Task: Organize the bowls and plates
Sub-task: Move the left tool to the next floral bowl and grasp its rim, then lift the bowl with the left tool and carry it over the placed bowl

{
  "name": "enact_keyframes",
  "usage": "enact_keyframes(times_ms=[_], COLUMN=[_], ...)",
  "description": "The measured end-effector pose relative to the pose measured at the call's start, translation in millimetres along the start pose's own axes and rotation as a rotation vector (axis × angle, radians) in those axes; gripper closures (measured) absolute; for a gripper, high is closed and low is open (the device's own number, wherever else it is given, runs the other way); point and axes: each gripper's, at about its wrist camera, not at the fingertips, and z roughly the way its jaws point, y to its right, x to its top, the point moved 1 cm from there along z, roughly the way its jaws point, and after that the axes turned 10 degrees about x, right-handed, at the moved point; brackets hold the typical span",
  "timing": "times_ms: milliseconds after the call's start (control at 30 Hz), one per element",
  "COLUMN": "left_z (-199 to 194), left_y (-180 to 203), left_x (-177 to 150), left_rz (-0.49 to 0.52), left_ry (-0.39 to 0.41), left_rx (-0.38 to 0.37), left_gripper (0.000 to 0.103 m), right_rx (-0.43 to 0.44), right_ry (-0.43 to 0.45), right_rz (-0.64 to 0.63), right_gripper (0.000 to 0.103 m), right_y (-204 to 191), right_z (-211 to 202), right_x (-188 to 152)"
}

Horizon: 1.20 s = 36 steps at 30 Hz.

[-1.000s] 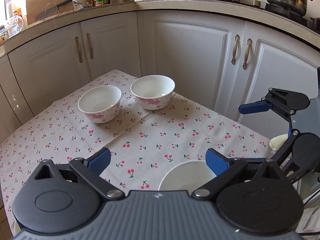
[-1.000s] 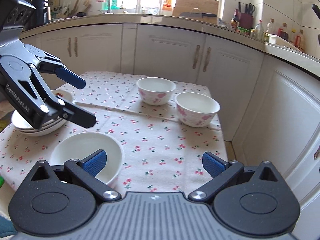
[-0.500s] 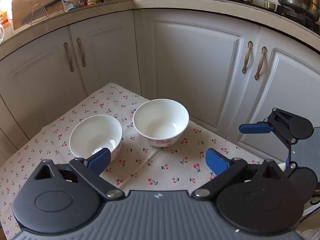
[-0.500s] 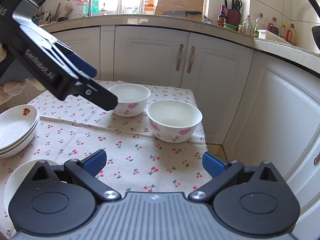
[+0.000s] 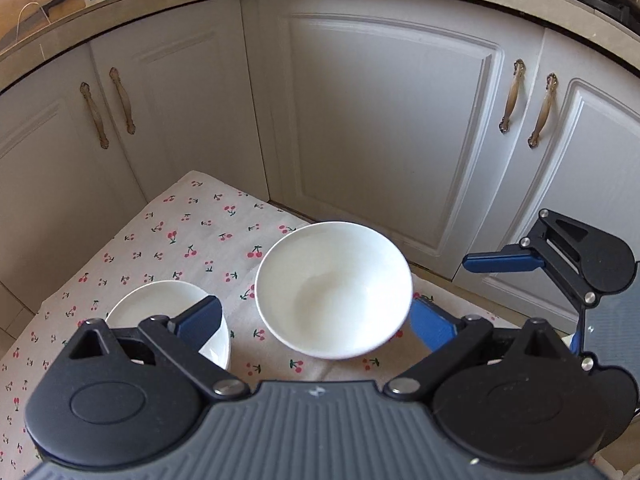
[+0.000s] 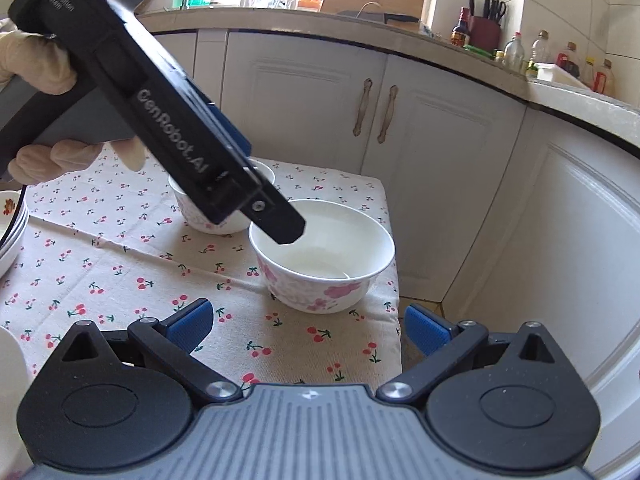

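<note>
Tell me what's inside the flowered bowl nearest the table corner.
Nothing solid shows inside the corner bowl: bare white glaze, perhaps a wet sheen at the bottom. The open left tongs hover above it, one finger covering part of the far rim from the right wrist view.

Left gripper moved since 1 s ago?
Yes. The left gripper advanced toward the white cabinet doors, now open over the white floral bowl near the cherry-print tablecloth's corner.
</note>
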Motion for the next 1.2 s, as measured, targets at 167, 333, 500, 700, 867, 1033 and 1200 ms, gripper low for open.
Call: enact_keyframes(times_ms=[167, 333, 500, 700, 867, 1033, 1200], left_z=[20, 33, 47, 61, 66, 69, 72], left_y=[0, -2, -3, -9, -11, -12, -12], left_x=[8, 12, 13, 12, 11, 10, 10], left_rz=[0.017, 0.007, 0.006, 0.000, 0.000, -0.009, -0.008], left_ry=[-0.014, -0.030, -0.052, -0.081, -0.091, -0.100, -0.107], left_rx=[-0.019, -0.034, -0.038, -0.042, -0.053, -0.064, -0.075], left_gripper=[0.006, 0.014, 0.019, 0.025, 0.026, 0.029, 0.029], right_rx=[0.014, 0.032, 0.030, 0.042, 0.053, 0.048, 0.047], right_ry=[-0.014, 0.001, 0.004, 0.003, 0.021, 0.019, 0.019], right_rz=[-0.007, -0.008, -0.023, -0.012, -0.004, -0.008, -0.004], right_gripper=[0.000, 0.000, 0.003, 0.009, 0.009, 0.011, 0.013], right_y=[10, 16, 17, 20, 21, 22, 22], right_z=[19, 30, 42, 48, 46, 47, 48], right_x=[0, 3, 5, 6, 9, 10, 10])
